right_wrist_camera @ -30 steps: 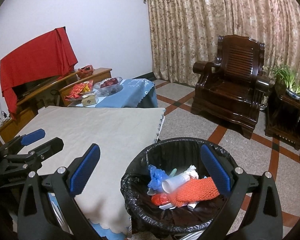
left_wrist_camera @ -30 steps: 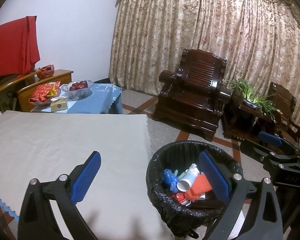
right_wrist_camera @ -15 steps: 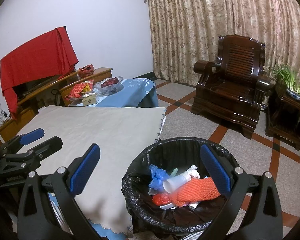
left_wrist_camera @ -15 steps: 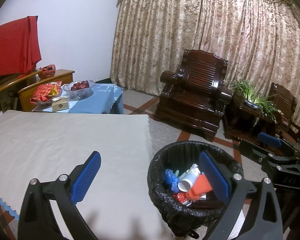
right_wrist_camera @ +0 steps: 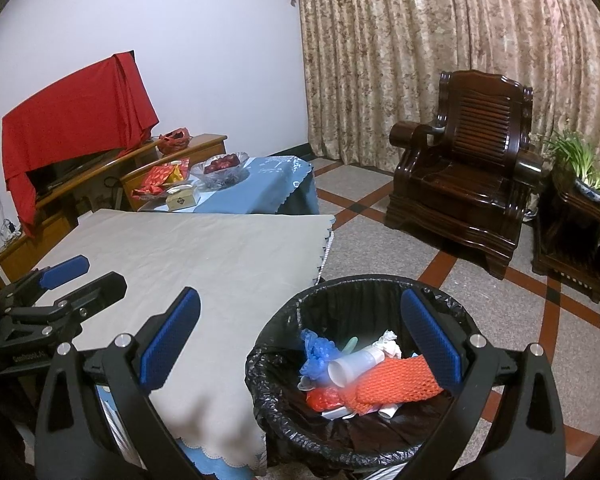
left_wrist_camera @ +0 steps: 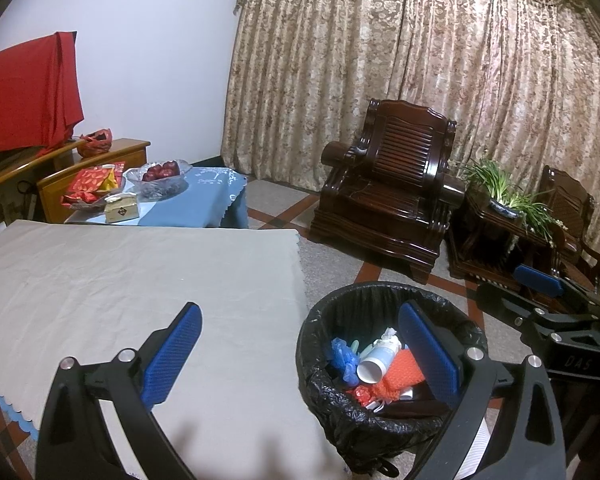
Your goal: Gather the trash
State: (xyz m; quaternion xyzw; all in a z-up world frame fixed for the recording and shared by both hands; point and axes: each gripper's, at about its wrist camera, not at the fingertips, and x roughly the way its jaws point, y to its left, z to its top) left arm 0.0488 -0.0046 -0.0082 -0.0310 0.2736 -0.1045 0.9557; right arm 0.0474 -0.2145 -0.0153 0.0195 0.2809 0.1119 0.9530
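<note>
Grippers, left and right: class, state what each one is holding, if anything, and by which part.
Nothing is held. The left gripper and the right gripper are both open with nothing between their fingers; the trash lies loose in the bin.

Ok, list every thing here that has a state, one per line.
left gripper: jaws open, holding nothing
right gripper: jaws open, holding nothing
trash bin: upright, black liner, part filled
paper cup: on its side in the bin
orange net: lying in the bin
tablecloth: spread flat
fruit bowl: holds red fruit
</note>
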